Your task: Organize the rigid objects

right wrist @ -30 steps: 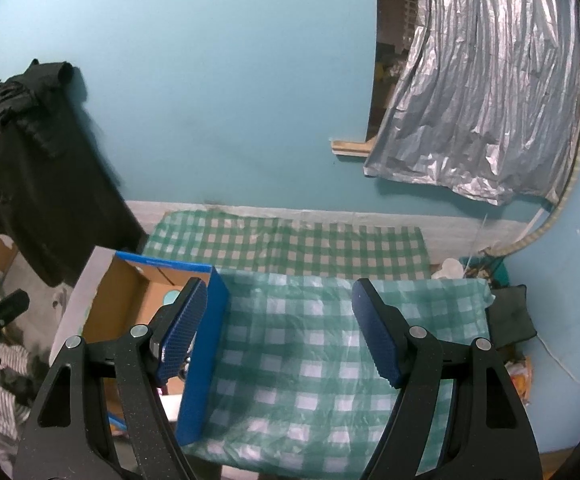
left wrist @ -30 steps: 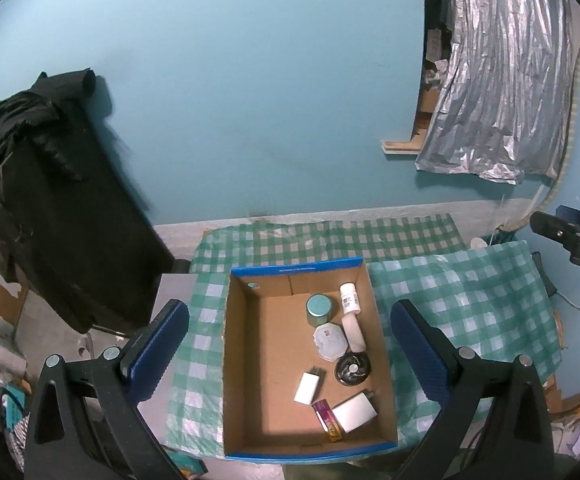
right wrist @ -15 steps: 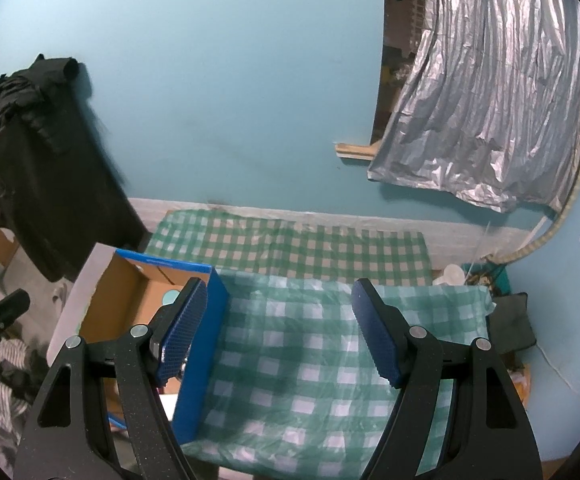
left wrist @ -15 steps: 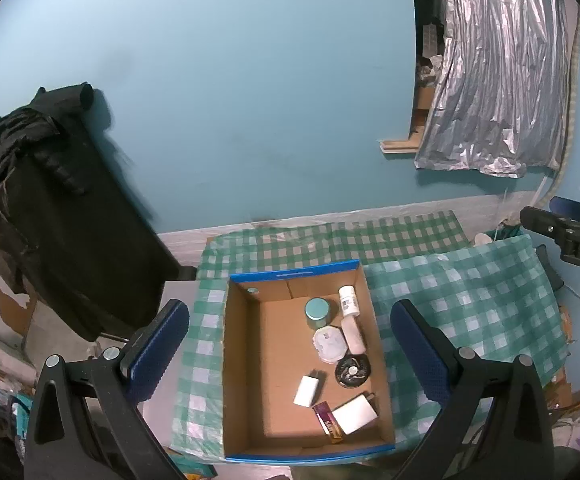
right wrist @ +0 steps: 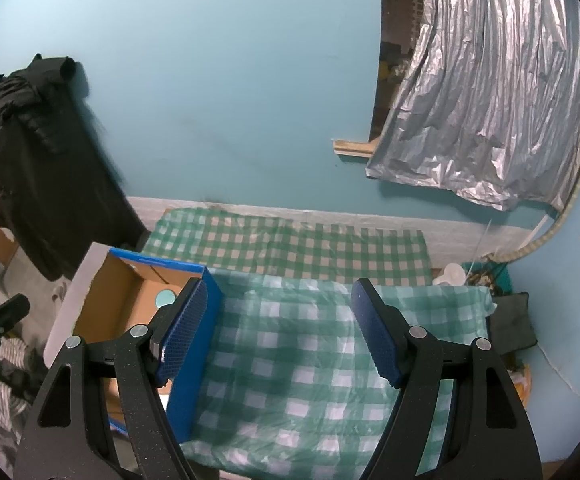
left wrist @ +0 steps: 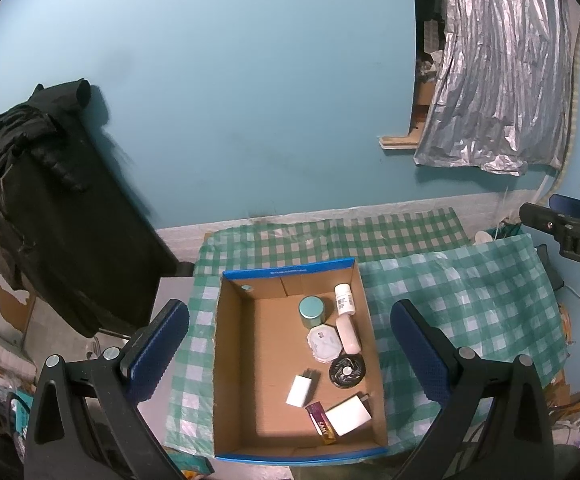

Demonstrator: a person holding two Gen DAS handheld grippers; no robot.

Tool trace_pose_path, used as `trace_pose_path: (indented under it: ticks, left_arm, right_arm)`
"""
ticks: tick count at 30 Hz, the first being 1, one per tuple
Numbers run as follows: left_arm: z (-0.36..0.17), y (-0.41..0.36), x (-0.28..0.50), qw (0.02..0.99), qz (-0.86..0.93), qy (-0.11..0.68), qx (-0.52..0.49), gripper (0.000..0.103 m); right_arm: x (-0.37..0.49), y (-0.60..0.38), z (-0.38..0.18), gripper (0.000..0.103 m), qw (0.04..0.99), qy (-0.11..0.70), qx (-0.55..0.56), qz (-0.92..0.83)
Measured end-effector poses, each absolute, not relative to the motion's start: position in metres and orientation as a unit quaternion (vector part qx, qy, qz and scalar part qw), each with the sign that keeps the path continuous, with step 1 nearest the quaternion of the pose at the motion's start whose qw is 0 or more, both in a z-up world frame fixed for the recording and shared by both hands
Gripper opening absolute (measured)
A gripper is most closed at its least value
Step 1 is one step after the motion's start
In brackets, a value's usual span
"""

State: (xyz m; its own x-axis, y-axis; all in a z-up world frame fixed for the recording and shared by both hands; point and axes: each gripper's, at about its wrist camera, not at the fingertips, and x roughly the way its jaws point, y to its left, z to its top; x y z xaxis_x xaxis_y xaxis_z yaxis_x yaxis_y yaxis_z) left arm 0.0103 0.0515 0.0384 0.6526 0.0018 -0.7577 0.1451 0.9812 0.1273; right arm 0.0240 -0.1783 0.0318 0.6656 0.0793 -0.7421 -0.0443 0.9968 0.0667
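While both stand released, we hover above the cardboard box.
Left hand-held gripper frames it; right hand-held gripper spans bare checkered cloth.

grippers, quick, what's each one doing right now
Left gripper: open, holding nothing, above the box.
Right gripper: open, holding nothing, over the checked cloth.
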Motion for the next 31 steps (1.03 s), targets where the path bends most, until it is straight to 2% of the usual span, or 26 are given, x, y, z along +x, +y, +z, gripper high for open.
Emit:
trace_pose_path:
  ticks: [31]
  left_arm:
    - [0.031,0.047,0.010,0.897,-0.037,0.429,0.095,0.102]
  right_arm:
    - [0.031,-0.178,0.020,0.074,0.909,0.414,0.016,0.049]
